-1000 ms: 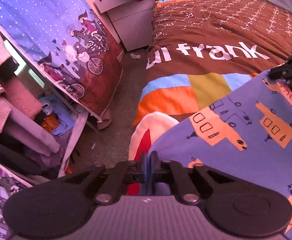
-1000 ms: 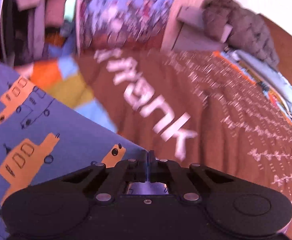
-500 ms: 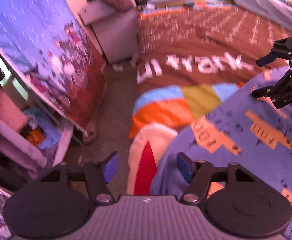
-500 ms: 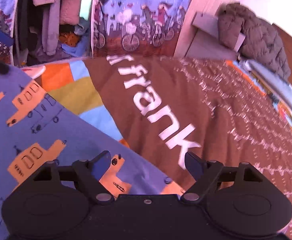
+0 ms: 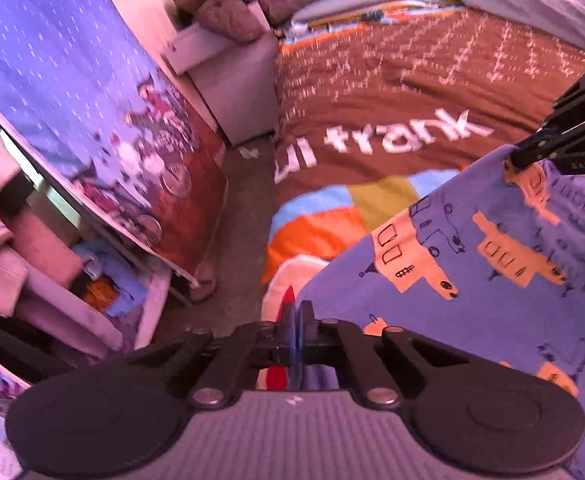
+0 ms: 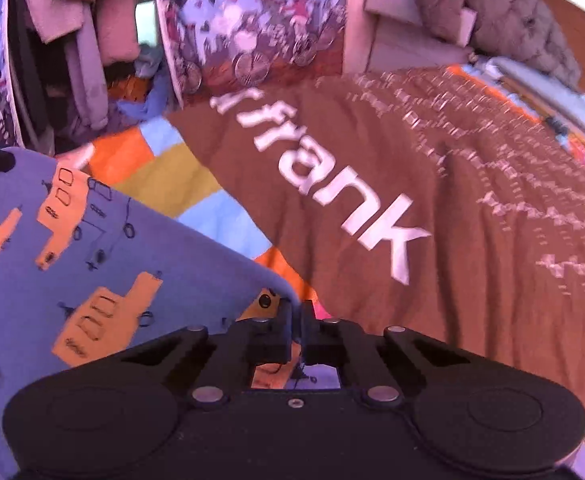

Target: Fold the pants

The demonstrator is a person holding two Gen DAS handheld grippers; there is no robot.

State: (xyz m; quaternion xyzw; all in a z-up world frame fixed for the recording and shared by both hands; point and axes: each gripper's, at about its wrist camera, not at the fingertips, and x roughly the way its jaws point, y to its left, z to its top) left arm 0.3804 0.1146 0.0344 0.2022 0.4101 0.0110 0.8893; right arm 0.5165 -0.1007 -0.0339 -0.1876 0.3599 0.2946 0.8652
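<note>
- My left tongs (image 5: 297, 314) are closed on the near corner of the pants (image 5: 492, 280); the jaws have just been closing, and blue cloth sits pinched between the pads.
- My right tongs (image 6: 297, 312) are likewise clamped on the opposite corner of the pants (image 6: 92, 272); these jaws have also just been closing, with the fabric edge caught between them.
- The pants are blue with orange vehicle prints. The edge between the two tongs is pulled taut; the rest falls away below and to the inner side of each pair of tongs.
- From the left wrist view, the right tongs (image 5: 510, 156) show at the far right, biting the top edge of the cloth.
- Containers: an open wardrobe (image 6: 72, 60) stands ahead and left of the right tongs; pink and grey garments hang in it, with blue and orange items heaped at the bottom. Contents are otherwise too blurred to list.
- Surface: the bed (image 5: 412, 92) lies ahead of both tongs, under a brown cover with white lettering and coloured patches (image 5: 332, 220) at its near end.
- Room: a printed curtain (image 5: 92, 100) with bicycles hangs left of the left tongs; a grey bedside cabinet (image 5: 232, 80) carrying a quilted jacket (image 5: 232, 4) stands beyond; carpet (image 5: 232, 220) lies between curtain and bed.
</note>
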